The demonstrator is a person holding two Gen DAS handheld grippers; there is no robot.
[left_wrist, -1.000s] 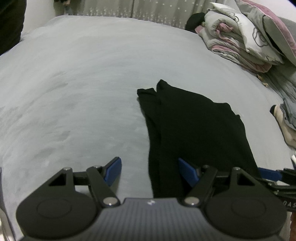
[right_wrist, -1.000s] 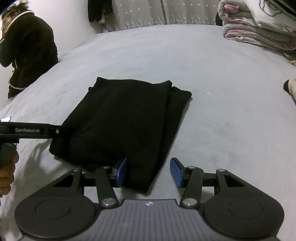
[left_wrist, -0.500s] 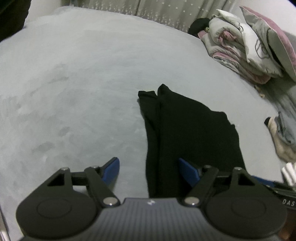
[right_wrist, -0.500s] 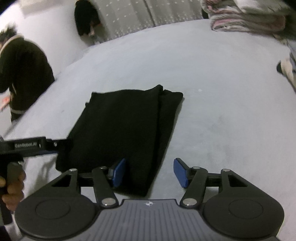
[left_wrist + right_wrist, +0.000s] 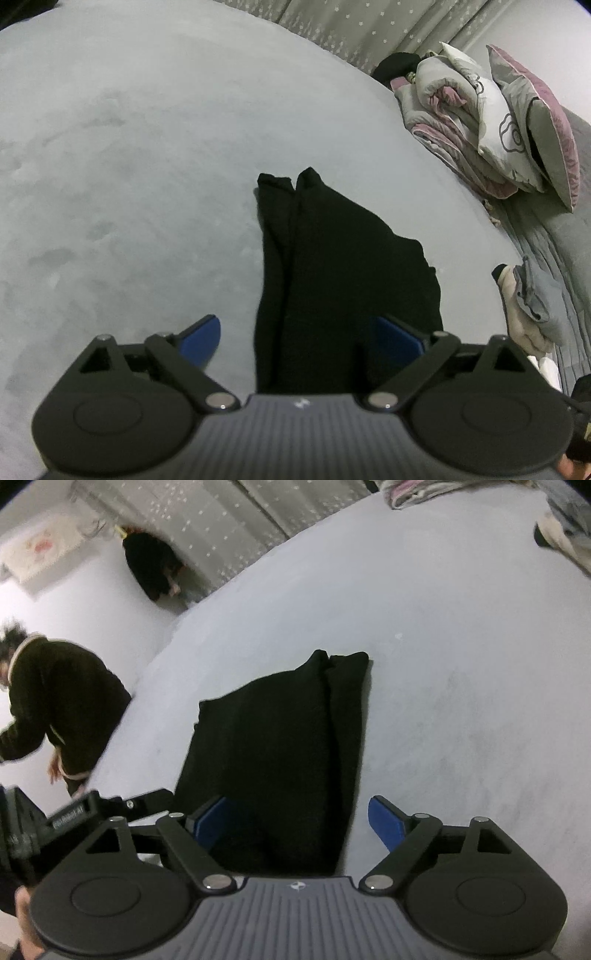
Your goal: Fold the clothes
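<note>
Both my grippers hover with fingers spread wide over the black garment (image 5: 343,266).
If my left gripper (image 5: 301,332) or right gripper (image 5: 295,812) pinches one layer only, the stacked folds could slide apart on the bed (image 5: 129,166).

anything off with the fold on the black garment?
Slightly. The black garment lies flat on the grey bed, but its folded layers do not line up: a narrow strip sticks out along one long edge, leaving two separate corners at the far end.
</note>
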